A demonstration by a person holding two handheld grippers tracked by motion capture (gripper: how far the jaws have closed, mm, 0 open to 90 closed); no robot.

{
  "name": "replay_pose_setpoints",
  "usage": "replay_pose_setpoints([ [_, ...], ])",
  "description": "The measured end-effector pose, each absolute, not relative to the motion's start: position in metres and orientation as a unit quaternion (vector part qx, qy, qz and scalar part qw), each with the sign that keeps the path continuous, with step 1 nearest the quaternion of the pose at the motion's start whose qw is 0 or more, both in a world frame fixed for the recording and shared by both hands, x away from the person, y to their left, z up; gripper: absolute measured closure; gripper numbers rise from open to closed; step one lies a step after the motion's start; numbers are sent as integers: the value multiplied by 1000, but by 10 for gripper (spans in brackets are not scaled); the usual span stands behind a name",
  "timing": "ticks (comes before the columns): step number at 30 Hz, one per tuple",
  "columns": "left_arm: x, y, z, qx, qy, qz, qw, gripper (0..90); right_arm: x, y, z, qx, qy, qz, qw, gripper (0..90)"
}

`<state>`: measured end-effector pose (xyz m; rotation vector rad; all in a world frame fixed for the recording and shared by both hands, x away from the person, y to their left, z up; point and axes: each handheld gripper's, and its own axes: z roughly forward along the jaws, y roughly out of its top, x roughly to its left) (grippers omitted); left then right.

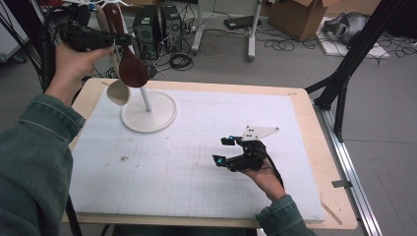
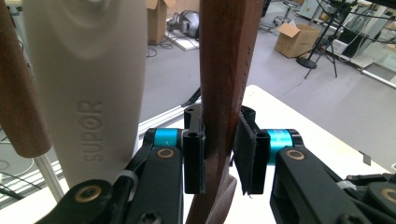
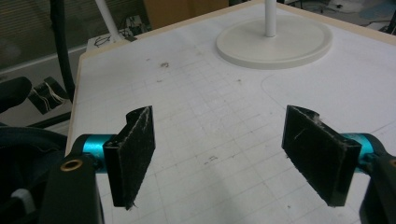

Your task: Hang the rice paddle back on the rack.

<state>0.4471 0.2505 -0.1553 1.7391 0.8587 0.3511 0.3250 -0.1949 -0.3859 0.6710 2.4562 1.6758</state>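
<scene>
Up at the rack, the left gripper point(image 2: 219, 154) had its jaws around the dark brown wooden spoon's point(image 1: 129, 59) handle, one pad touching, the other barely apart, beside a hanging cream plastic spoon point(image 1: 118, 91). The right gripper point(image 3: 229, 156) rested open over the white mat point(image 1: 196, 162).

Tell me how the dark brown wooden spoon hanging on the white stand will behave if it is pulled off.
The dark brown wooden spoon looks rigid, so it should not flex. Its smooth handle sits between the left gripper pads with a gap on one side, so it may slip. Hanging beside a cream plastic spoon, it will probably swing and knock it.
</scene>
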Motion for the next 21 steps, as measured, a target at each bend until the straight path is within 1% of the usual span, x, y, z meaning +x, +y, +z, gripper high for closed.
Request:
replay_pose_setpoints([
  [21, 422, 257, -156, 743, 352, 201, 532, 656, 326, -198, -379, 222, 799, 556, 57, 251],
])
